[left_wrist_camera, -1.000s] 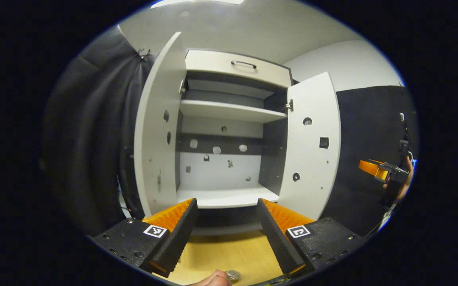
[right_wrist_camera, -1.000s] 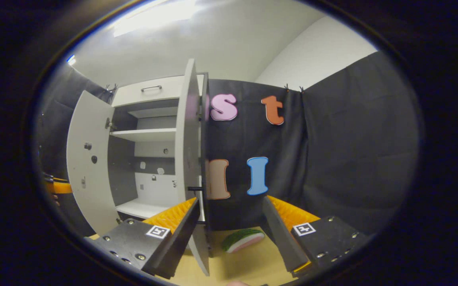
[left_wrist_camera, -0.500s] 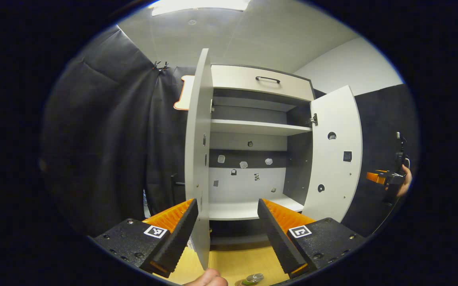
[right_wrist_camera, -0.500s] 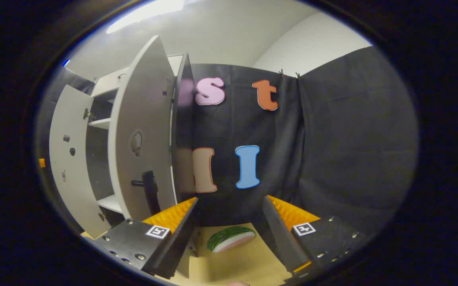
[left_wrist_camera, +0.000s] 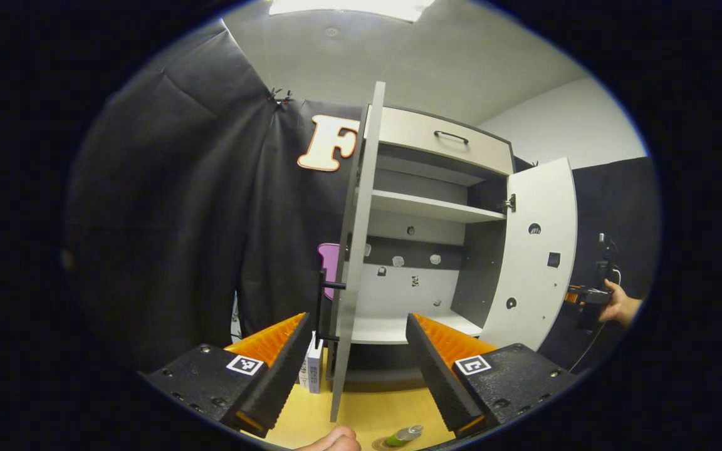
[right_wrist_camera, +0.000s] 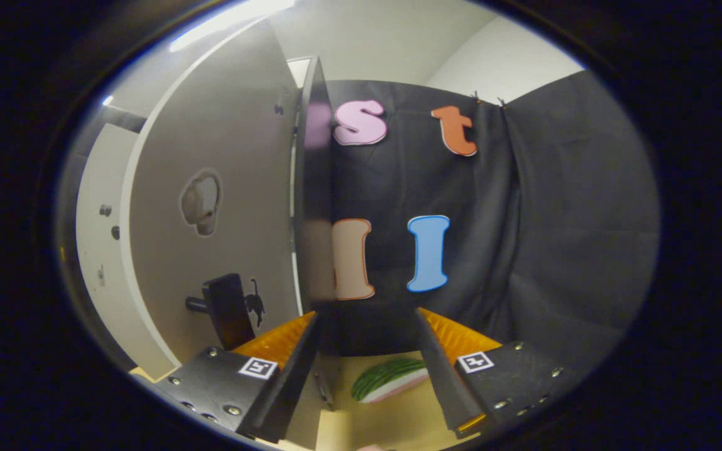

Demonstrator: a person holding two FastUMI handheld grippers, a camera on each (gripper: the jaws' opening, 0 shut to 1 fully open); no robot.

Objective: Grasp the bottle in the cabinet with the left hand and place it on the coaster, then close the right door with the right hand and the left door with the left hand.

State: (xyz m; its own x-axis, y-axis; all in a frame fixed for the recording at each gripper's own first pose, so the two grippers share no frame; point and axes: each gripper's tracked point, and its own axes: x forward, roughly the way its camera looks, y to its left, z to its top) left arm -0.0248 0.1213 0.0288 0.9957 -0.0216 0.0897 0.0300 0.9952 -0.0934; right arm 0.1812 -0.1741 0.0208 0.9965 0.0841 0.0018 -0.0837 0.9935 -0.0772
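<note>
Bottle (left_wrist_camera: 402, 434) already on coaster (left_wrist_camera: 378, 445), tabletop (left_wrist_camera: 367, 413). Right door (right_wrist_camera: 210, 207) just left of the right gripper (right_wrist_camera: 367, 369), handle (right_wrist_camera: 226, 310) beside its left finger. Left gripper (left_wrist_camera: 356, 363) straddles left door (left_wrist_camera: 355, 250) edge-on. Both grippers apart, empty. Left gripper view shows cabinet (left_wrist_camera: 436, 207) interior; the right gripper view shows the right door's outer face.

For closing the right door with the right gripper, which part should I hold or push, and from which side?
Push the right door on its outer face near the dark handle, at the free edge far from the hinges, probably. The right gripper is open beside this face already.
</note>
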